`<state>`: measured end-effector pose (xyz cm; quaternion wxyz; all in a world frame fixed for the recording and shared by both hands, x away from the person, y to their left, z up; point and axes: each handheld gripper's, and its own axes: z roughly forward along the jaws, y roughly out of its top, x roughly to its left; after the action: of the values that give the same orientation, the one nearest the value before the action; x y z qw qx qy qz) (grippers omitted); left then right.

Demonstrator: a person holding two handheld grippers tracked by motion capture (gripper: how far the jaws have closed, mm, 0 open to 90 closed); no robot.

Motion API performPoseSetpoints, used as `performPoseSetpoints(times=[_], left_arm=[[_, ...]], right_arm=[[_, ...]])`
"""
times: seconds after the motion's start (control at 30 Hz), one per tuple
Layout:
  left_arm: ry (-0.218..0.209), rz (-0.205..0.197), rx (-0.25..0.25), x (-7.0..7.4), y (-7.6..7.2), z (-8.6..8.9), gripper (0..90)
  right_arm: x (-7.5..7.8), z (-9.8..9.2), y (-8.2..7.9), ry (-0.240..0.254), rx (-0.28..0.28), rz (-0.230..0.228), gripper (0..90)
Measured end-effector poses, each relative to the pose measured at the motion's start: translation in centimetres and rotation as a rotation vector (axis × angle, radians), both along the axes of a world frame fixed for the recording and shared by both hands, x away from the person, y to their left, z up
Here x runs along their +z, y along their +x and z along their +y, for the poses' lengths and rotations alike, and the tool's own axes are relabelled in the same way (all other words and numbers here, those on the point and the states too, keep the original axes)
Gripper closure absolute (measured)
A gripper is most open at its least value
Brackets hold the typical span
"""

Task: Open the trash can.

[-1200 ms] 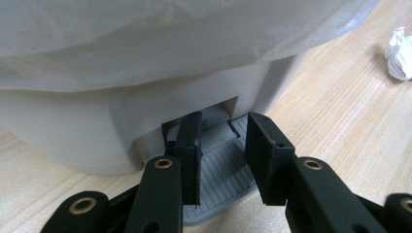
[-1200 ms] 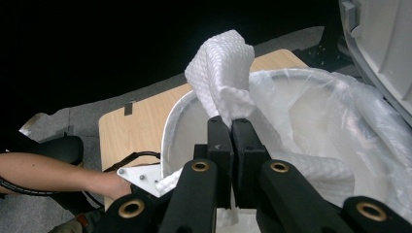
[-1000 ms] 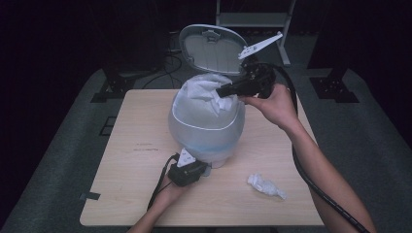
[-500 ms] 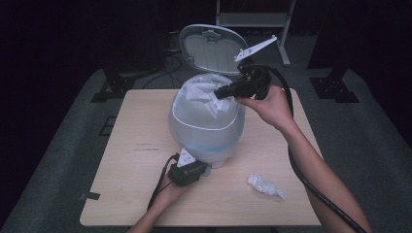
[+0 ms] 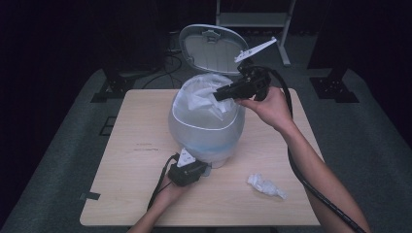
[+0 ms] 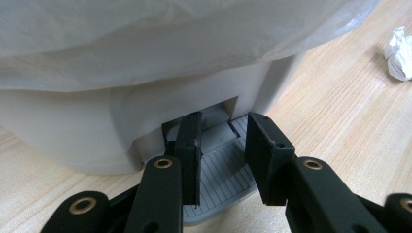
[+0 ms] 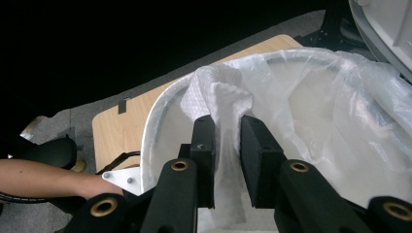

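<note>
Over the open mouth of the bag-lined pedal bin [image 5: 206, 121], the right gripper [image 5: 219, 94] holds a crumpled paper towel [image 7: 221, 104] between its pads so that it can fall inside, while the left gripper [image 5: 206, 171], jaws drawn narrow with nothing between them, presses on the grey foot pedal [image 6: 221, 182] at the bin's base, apparently to keep the lid [image 5: 211, 48] raised. Compared with a second ago, the right gripper's jaws have just been opening, the towel between them, and the left hand is unmoved. A second paper wad [image 5: 266, 186] lies on the table [image 5: 131, 160], to the bin's right.
</note>
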<state>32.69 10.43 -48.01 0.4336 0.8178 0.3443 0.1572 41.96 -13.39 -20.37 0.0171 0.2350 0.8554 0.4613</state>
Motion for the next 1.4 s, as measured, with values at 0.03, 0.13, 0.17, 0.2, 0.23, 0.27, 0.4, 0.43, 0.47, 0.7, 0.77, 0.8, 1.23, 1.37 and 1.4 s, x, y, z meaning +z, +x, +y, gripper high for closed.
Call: performPoseSetpoints(times=[0.03, 0.13, 0.17, 0.2, 0.23, 0.27, 0.4, 0.43, 0.47, 0.7, 0.77, 0.8, 1.23, 1.37, 1.4], left_arm=[[0.0, 0.0, 0.0, 0.0, 0.0, 0.0, 67.5], [0.0, 0.0, 0.0, 0.0, 0.0, 0.0, 67.5], [0.0, 0.0, 0.0, 0.0, 0.0, 0.0, 67.5], [0.0, 0.0, 0.0, 0.0, 0.0, 0.0, 67.5], [0.0, 0.0, 0.0, 0.0, 0.0, 0.0, 67.5], [0.0, 0.0, 0.0, 0.0, 0.0, 0.0, 67.5], [0.0, 0.0, 0.0, 0.0, 0.0, 0.0, 67.5], [0.0, 0.0, 0.0, 0.0, 0.0, 0.0, 67.5], [0.0, 0.0, 0.0, 0.0, 0.0, 0.0, 67.5], [0.001, 0.0, 0.0, 0.0, 0.0, 0.0, 67.6], [0.001, 0.0, 0.0, 0.0, 0.0, 0.0, 67.5], [0.001, 0.0, 0.0, 0.0, 0.0, 0.0, 67.5], [0.0, -0.001, 0.0, 0.0, 0.0, 0.0, 67.5], [0.0, -0.001, 0.001, 0.0, 0.0, 0.0, 67.5], [0.0, -0.001, 0.001, 0.0, 0.0, 0.0, 67.5]], right_arm=[[0.0, 0.0, 0.0, 0.001, -0.001, -0.001, 74.8], [0.0, -0.2, 0.0, 0.008, -0.004, 0.003, 72.3], [-0.1, -0.2, 0.0, 0.01, -0.008, 0.009, 68.6], [-0.1, -0.2, 0.1, 0.011, -0.011, 0.012, 68.2], [-0.1, -0.2, 0.1, 0.011, -0.011, 0.012, 68.2], [-0.1, -0.2, 0.1, 0.012, -0.009, 0.014, 68.3], [-0.2, -0.2, 0.0, 0.013, -0.008, 0.009, 67.7], [-0.2, -0.3, 0.0, 0.016, -0.008, 0.01, 67.2], [-0.2, -0.3, 0.0, 0.016, -0.008, 0.01, 67.2], [0.0, -0.3, -0.2, 0.008, -0.002, 0.005, 66.0], [-0.1, -0.4, -0.3, 0.009, 0.0, 0.004, 66.1], [-0.1, -0.4, -0.3, 0.009, 0.0, 0.004, 66.1], [-0.6, -2.4, -1.4, 0.016, -0.017, 0.001, 66.0], [-1.0, -3.3, -1.9, 0.009, -0.024, -0.002, 65.9], [-1.1, -3.5, -2.0, 0.009, -0.027, -0.003, 65.8]])
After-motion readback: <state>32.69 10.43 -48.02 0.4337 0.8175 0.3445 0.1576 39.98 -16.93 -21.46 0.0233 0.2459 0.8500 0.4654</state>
